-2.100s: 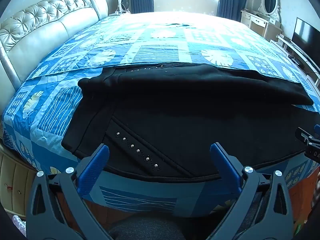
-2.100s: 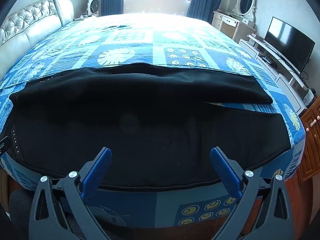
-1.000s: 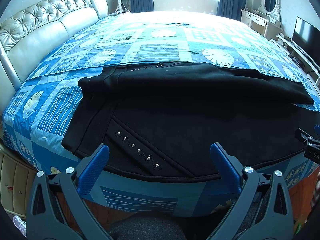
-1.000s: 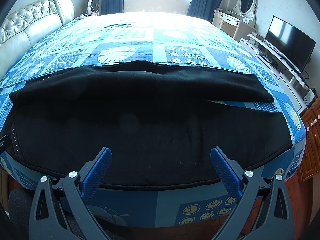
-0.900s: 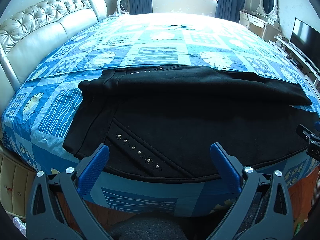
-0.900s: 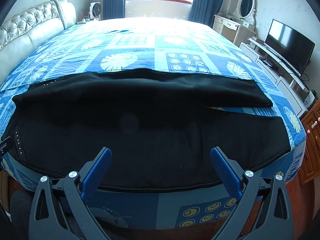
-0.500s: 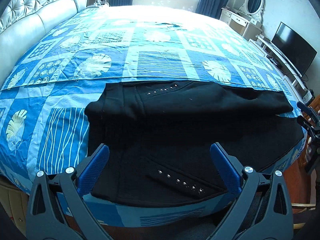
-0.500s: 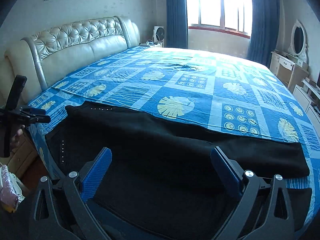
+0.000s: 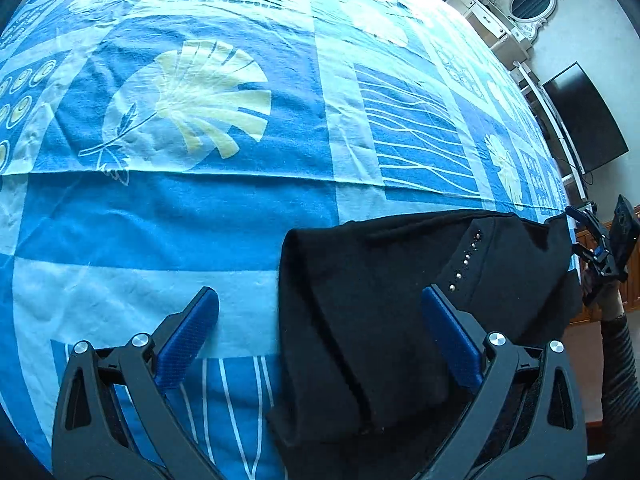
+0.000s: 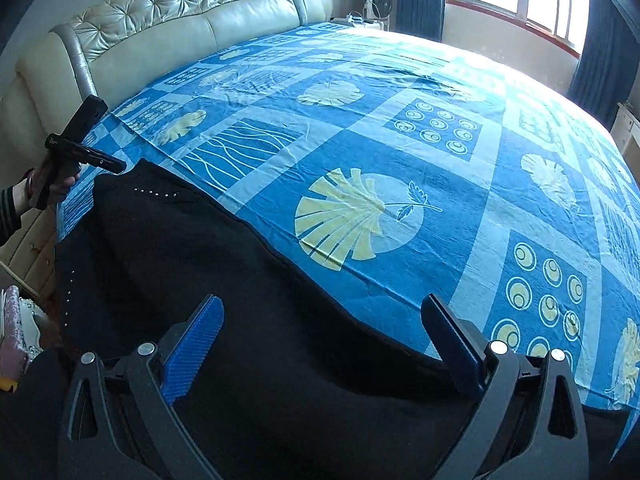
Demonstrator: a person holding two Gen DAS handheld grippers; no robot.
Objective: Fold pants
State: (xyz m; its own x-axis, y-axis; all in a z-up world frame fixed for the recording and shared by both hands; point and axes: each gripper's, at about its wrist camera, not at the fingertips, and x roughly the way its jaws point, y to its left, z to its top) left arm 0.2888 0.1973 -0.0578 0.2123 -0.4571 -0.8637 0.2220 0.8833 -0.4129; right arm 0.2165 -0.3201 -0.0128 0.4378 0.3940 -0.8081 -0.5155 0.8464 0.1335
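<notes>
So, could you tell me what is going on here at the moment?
A person with a gripper in each hand is folding black pants spread on a blue patterned bedspread. The left gripper is open over the waistband end, the right gripper open over a leg. Neither grips the fabric yet.

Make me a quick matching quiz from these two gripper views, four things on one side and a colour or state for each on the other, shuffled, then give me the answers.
Column one:
1. pants
2. bedspread
3. headboard
4. left gripper

Column two:
A. cream, tufted with buttons
B. black, with rows of small studs
C. open, empty, over the end of the cloth
D. blue patchwork with pale leaf prints

Pairs: 1-B, 2-D, 3-A, 4-C
</notes>
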